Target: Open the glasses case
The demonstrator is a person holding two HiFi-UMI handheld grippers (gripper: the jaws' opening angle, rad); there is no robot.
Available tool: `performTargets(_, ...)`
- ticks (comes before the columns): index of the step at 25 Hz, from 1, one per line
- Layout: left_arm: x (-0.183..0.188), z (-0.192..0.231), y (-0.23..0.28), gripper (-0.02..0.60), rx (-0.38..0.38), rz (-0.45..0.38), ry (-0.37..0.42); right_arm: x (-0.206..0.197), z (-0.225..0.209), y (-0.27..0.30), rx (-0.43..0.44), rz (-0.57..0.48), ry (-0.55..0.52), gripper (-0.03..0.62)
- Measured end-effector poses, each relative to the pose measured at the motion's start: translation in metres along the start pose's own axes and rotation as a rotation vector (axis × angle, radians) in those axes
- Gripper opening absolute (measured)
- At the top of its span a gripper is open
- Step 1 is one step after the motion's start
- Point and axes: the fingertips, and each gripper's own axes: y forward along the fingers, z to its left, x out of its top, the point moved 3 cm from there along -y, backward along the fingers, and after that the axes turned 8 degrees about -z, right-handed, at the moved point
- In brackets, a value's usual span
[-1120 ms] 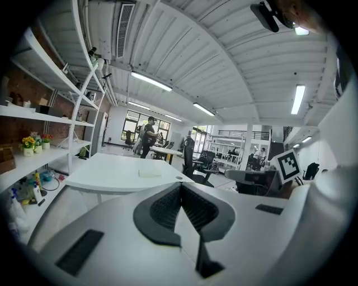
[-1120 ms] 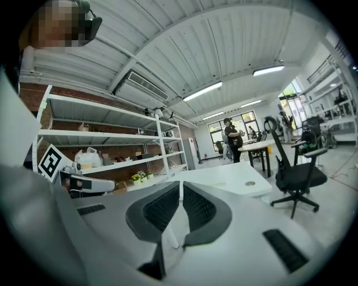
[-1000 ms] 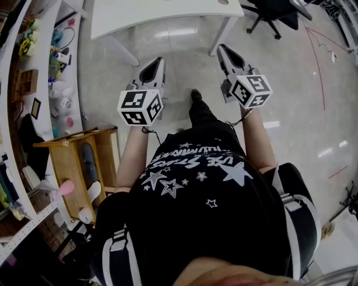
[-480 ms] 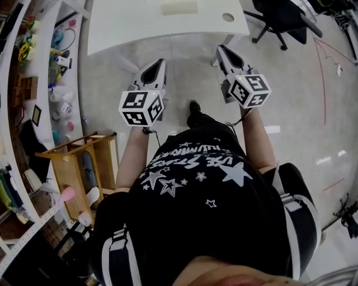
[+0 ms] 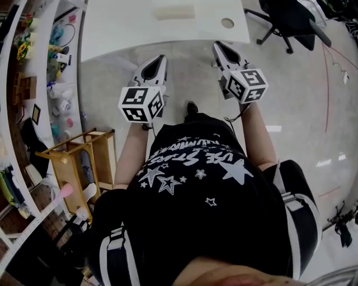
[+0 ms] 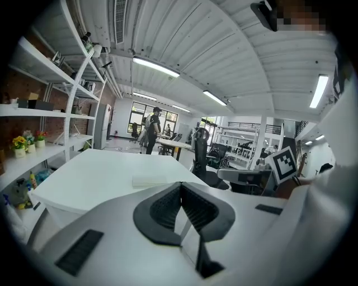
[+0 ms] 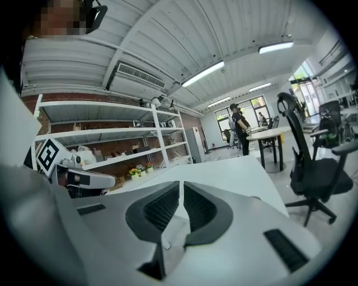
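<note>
Well short of any contact, a person stands before a white table, a handheld gripper in each hand, the two held out side by side. The left gripper has its ribbed pads pressed together with nothing between them. The right gripper likewise shows its jaws drawn to a hairline slit, empty. In the head view both tips show just short of the table's near edge, apart from each other and from anything on the table. The one object out on the tabletop is a pale, flat oblong, most likely the glasses case. It appears shut and lies roughly between the lines of the two grippers, with a round cable hole off to its right. A black office chair stands beyond the table's right corner, white shelving crowded with small items runs along the left, and a wooden rack sits beside the person. The step in hand reads as the approach, since the case is untouched and its lid not yet raised. The next move would seem to call for bringing both grippers over the table, parting the jaws, steadying the base with one and catching the lid's edge with the other. Where the seam or hinge lies cannot be told from here.
</note>
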Motion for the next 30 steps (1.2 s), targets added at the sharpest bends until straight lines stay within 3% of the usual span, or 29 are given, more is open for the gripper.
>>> performTargets(13,0.009,0.017,0.041,0.012,0.03,-0.007,0.004,0.007,-0.029,0.031,0.009,0.015,0.007,0.011)
performTargets(30,0.003,0.093,0.138,0.012,-0.035,0.05,0.014,0.002,-0.069,0.118,-0.084,0.075,0.016,0.009)
